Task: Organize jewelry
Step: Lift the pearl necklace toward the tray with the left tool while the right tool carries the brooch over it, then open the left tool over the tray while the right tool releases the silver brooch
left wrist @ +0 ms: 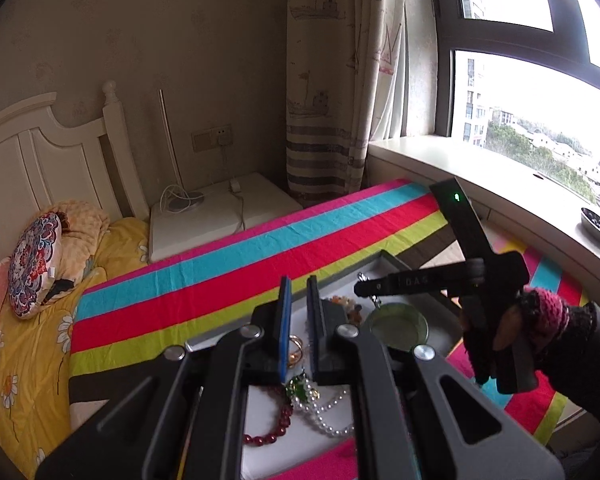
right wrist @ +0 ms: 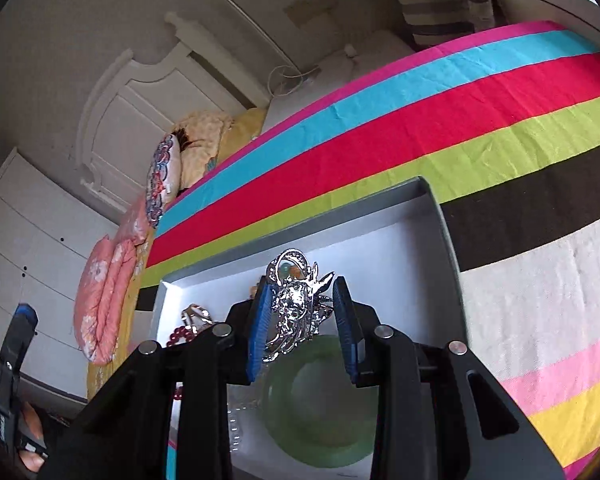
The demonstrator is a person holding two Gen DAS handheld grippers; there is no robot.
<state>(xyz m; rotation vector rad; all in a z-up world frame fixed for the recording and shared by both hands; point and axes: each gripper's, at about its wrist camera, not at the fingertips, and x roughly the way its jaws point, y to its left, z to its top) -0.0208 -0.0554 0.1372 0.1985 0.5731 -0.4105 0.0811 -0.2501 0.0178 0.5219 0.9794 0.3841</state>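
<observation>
Only the right wrist view shows the right tool (right wrist: 300, 312) straddling a silver brooch (right wrist: 294, 312).

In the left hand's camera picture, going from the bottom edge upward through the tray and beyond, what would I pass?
Red bead bracelet → pearl strand → gold rings → green jade bangle → far rim of the gray tray → striped cloth → white nightstand.

The left tool (left wrist: 298, 328) and right tool (right wrist: 302, 328) share a matte black frame with round silver screw heads and blue ribbed pads. The right tool's body carries pale lettering and a small green light; a magenta-and-black knitted glove (left wrist: 540, 312) covers the hand gripping it.
</observation>
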